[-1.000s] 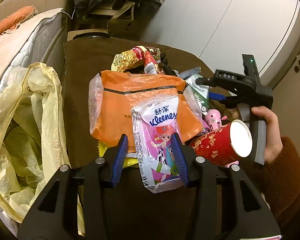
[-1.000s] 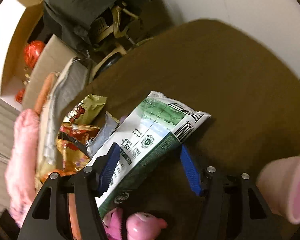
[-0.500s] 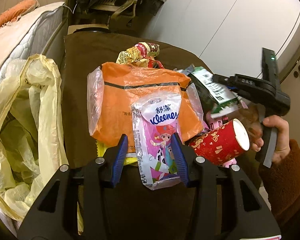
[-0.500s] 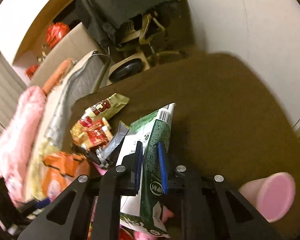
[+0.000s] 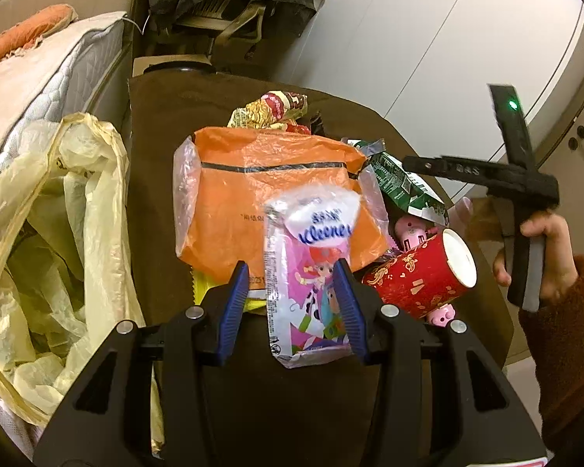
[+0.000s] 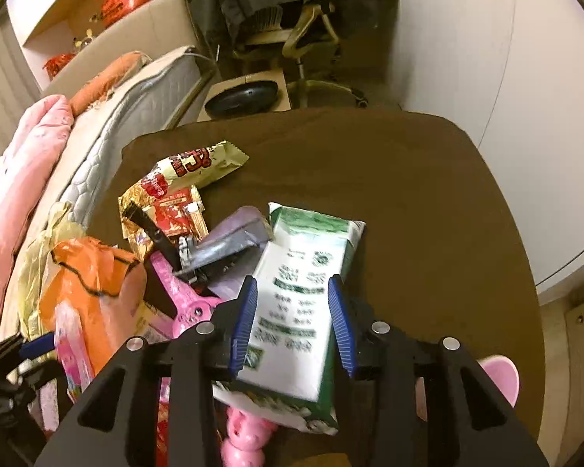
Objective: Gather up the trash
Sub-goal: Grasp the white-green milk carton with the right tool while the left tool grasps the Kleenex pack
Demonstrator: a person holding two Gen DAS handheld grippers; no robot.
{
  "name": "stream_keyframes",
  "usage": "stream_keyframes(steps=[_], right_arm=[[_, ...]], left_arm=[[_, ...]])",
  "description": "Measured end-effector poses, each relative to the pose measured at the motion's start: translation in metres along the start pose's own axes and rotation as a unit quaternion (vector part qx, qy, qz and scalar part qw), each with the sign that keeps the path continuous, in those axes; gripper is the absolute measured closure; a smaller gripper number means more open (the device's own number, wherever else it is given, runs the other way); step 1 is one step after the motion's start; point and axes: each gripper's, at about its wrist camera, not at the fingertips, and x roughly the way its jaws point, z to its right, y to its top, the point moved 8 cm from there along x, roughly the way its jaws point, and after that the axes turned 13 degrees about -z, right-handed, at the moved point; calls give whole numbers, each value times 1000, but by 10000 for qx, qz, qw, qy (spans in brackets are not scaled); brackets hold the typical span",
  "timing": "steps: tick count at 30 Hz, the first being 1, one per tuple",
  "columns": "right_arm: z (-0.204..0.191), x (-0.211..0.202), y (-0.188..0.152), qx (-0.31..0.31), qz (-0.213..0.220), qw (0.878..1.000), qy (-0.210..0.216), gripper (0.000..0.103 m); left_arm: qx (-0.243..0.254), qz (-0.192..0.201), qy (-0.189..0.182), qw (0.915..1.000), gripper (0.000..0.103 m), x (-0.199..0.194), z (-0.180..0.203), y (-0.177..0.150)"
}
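Note:
A pink-and-white Kleenex tissue packet [image 5: 307, 272] lies between the fingers of my left gripper [image 5: 292, 295]. The right pad touches it and a gap shows at the left pad, so the jaws stand open around it. Beneath it is an orange plastic bag [image 5: 268, 194] on the brown table [image 6: 370, 163]. My right gripper [image 6: 292, 311] is raised over the heap and its jaws are opening. A green-and-white packet [image 6: 303, 303] sits flat and blurred between them, loose. From the left wrist, the right gripper [image 5: 416, 163] shows above that green packet [image 5: 405, 190].
A yellow trash bag [image 5: 50, 233] gapes at the table's left edge, beside a mattress [image 5: 39, 78]. The heap also holds a red paper cup [image 5: 416, 280], a pink pig toy [image 5: 408, 229], snack wrappers [image 6: 183, 179] and a pink cup [image 6: 498, 381]. A chair [image 6: 303, 27] stands behind.
The right gripper pinched the green packet by its edge, rose and rolled; its jaws are now wider, with the packet flat between them. The left gripper and tissue packet have not moved.

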Motion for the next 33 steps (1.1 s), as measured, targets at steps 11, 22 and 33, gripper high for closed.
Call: stream_keyframes(steps=[11,22,33], right_arm=[[9,28,5,-186,-634,9932,-960,57],[32,1,-68,-254,-103,9994,-191,74],[19,-24,-131,-566,-187,9981,-174,79]], left_arm=[[-20,87,-89,9999,60,-7,-4,2],[424,-253,28,9988,60,23,17,-6],[506,-488,283,9971,92,35,21,-7]])
